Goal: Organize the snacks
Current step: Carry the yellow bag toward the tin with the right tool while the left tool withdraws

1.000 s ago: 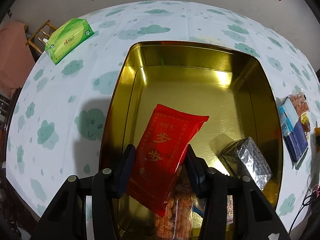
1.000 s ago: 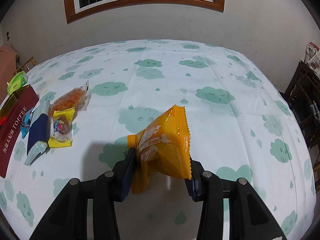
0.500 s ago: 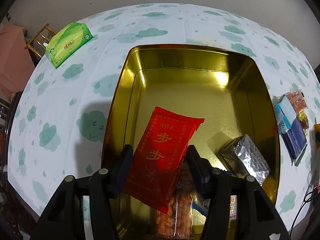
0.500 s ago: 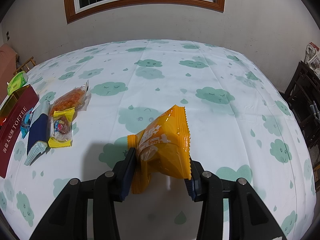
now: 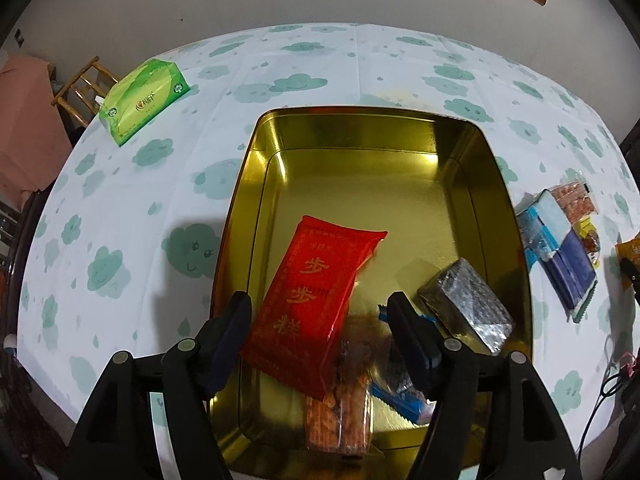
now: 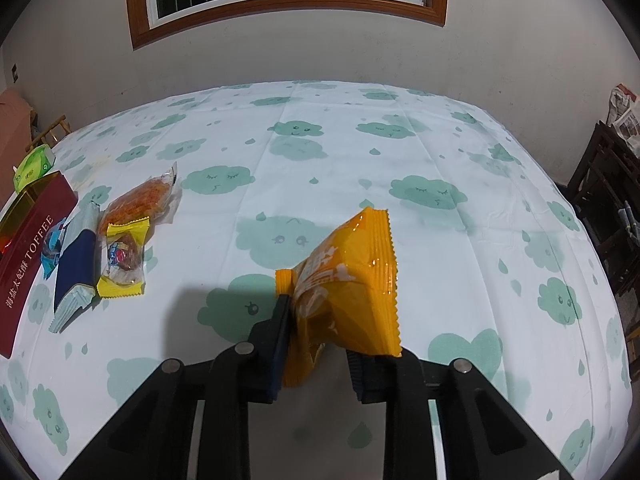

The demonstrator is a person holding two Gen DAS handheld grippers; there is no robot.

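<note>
A gold tin (image 5: 360, 144) stands on the cloud-print tablecloth. In it lie a red packet (image 5: 316, 300), an orange cracker pack (image 5: 344, 408), a silver foil pack (image 5: 468, 308) and a blue wrapper (image 5: 400, 400). My left gripper (image 5: 322, 328) is open above the tin's near end; the red packet lies loose between its jaws, touching neither. My right gripper (image 6: 320, 332) is shut on an orange snack bag (image 6: 352, 280) and holds it above the cloth.
A green tissue pack (image 5: 144, 100) lies at the far left. Loose snacks (image 6: 124, 232) and blue-white packets (image 6: 76, 276) lie beside the tin's dark red side (image 6: 28, 268). A wooden chair (image 5: 80, 88) and dark furniture (image 6: 608, 200) stand off the table's edges.
My left gripper has opened and drawn back; the red packet has dropped into the tin onto the other snacks. My right gripper and its orange bag have not moved.
</note>
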